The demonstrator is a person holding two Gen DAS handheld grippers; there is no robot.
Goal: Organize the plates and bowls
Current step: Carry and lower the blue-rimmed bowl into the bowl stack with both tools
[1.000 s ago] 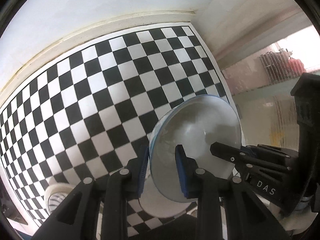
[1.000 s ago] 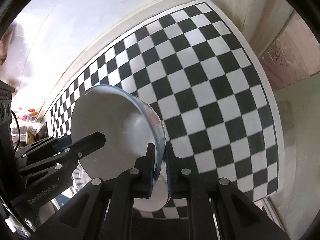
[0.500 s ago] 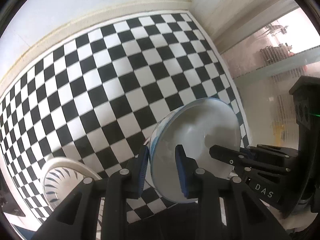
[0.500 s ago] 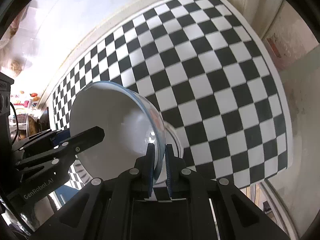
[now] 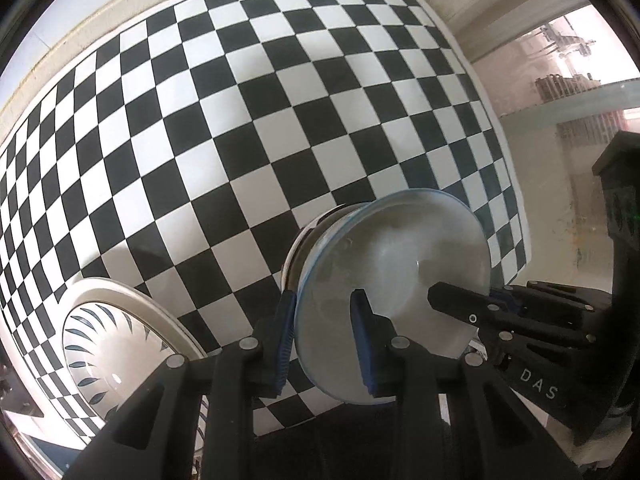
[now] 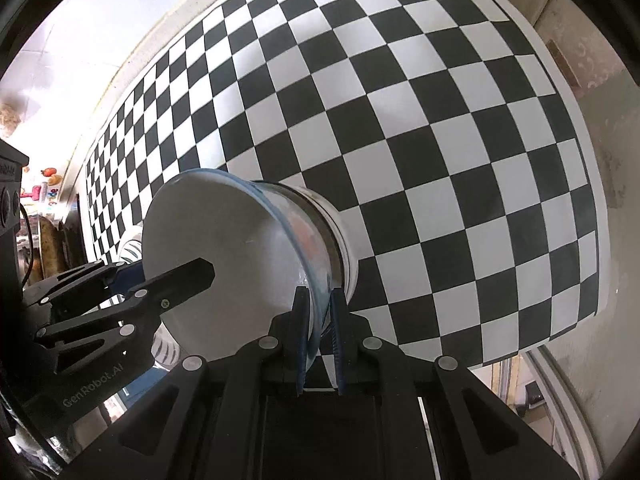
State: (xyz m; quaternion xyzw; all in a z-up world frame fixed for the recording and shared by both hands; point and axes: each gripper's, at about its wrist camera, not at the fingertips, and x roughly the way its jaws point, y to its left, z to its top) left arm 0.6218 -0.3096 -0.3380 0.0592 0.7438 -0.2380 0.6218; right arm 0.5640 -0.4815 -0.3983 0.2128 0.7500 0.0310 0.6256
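Observation:
A white bowl with a pale blue rim [image 5: 396, 264] is held between both grippers, low over the checkered cloth [image 5: 240, 120]. My left gripper [image 5: 326, 328] has one pad on each side of its near rim, with some gap showing. My right gripper [image 6: 320, 320] is shut tight on the opposite rim of the bowl [image 6: 224, 248]. The bowl sits in or on another white bowl [image 6: 344, 248], whose rim shows under it [image 5: 304, 240]. A white plate with blue leaf marks [image 5: 120, 344] lies at the lower left.
The cloth's right edge [image 5: 512, 184] and near edge [image 6: 560, 332] are close to the bowls. A wall runs along the far side [image 5: 80, 28]. The patterned plate also shows behind the left gripper [image 6: 132, 248].
Both grippers have carried the bowl down toward the cloth and onto the second white bowl. The patterned plate has come into the left wrist view.

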